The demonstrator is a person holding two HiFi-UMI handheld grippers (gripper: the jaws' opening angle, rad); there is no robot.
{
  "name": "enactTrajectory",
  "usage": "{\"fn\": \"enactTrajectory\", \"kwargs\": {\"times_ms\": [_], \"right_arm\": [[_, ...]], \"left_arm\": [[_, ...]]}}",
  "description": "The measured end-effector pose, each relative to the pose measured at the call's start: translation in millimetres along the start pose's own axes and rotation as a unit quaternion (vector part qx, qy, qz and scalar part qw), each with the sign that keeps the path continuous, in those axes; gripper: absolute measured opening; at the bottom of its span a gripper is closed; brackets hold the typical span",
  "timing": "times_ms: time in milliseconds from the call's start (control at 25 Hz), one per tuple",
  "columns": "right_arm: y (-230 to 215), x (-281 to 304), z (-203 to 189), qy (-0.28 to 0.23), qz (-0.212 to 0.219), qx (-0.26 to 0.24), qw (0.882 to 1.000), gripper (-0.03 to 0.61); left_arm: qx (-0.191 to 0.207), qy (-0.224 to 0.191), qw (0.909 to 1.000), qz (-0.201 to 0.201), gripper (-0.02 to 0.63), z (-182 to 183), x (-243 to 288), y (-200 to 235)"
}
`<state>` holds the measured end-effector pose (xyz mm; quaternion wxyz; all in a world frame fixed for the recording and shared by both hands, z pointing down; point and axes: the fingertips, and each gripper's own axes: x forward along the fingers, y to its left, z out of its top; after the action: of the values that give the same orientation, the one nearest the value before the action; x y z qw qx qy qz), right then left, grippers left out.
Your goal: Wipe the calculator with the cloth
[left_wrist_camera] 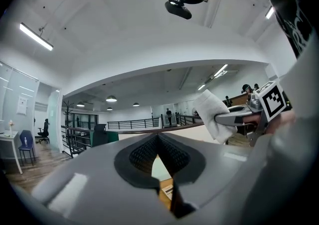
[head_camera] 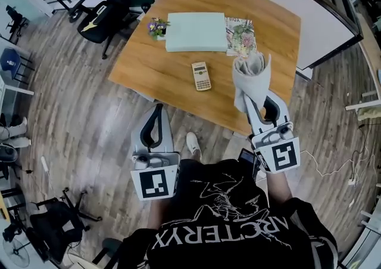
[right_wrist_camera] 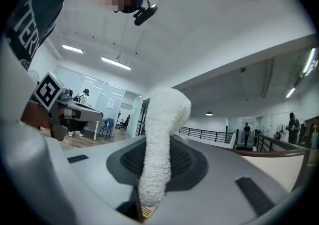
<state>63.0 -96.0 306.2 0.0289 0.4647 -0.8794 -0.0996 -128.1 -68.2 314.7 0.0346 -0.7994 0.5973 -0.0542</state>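
The surface (head_camera: 172, 74) is a wooden top with rounded corners, standing on a wood-plank floor (head_camera: 77, 113) in an open office. A white partition (head_camera: 324, 21) runs along its far right side, and a black chair (head_camera: 98, 21) stands at its far left corner. The left gripper view shows a dark railing (left_wrist_camera: 129, 125) and strip lights (left_wrist_camera: 36, 37) on a white ceiling.

On the surface:
- The calculator (head_camera: 201, 76) lies flat near the middle, keys up.
- A pale green pad (head_camera: 196, 31) lies beyond it, towards the far edge.
- A small bunch of flowers (head_camera: 157, 27) sits at the pad's left end.
- A patterned booklet (head_camera: 240, 36) lies just beside the pad's right end.

Left claw (left_wrist_camera: 158, 137): the jaws are closed with their tips meeting, and nothing is between them. It is held low, in front of the near edge of the surface.

Right claw (right_wrist_camera: 155, 169): the jaws are clamped on the white cloth (right_wrist_camera: 160, 134). The cloth stands up out of the jaws as a bunched roll. In the head view it sits to the right of the calculator, apart from it and not touching it
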Motion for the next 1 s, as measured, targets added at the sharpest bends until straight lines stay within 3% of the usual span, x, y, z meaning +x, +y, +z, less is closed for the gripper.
{"fn": "enactTrajectory", "kwargs": {"times_ms": [200,520,720,880,920,1000], "right_arm": [[-4,43,-4,0.009,-0.014,0.014,1.0,0.089],[-19,76,-29,0.026,-0.006,0.025,0.999,0.089],[-24,96,-56,0.058,0.024,-0.011,0.998,0.089],[-12,135,-123,0.148,0.105,-0.1,0.978,0.089],[-5,150,-145,0.161,0.137,-0.134,0.968,0.089],[10,178,-202,0.207,0.204,-0.206,0.935,0.089]], "left_arm": [[-0.003,0.005,0.9999,-0.01,0.008,-5,32,35],[-0.004,0.029,0.9995,-0.009,0.008,-17,59,43],[0.005,0.024,0.9997,0.007,0.008,-15,67,44],[0.004,0.04,0.9991,0.012,0.008,-16,68,38],[0.006,0.042,0.999,0.014,0.009,-16,66,35],[0.007,0.05,0.9986,0.019,0.009,-17,62,30]]}}
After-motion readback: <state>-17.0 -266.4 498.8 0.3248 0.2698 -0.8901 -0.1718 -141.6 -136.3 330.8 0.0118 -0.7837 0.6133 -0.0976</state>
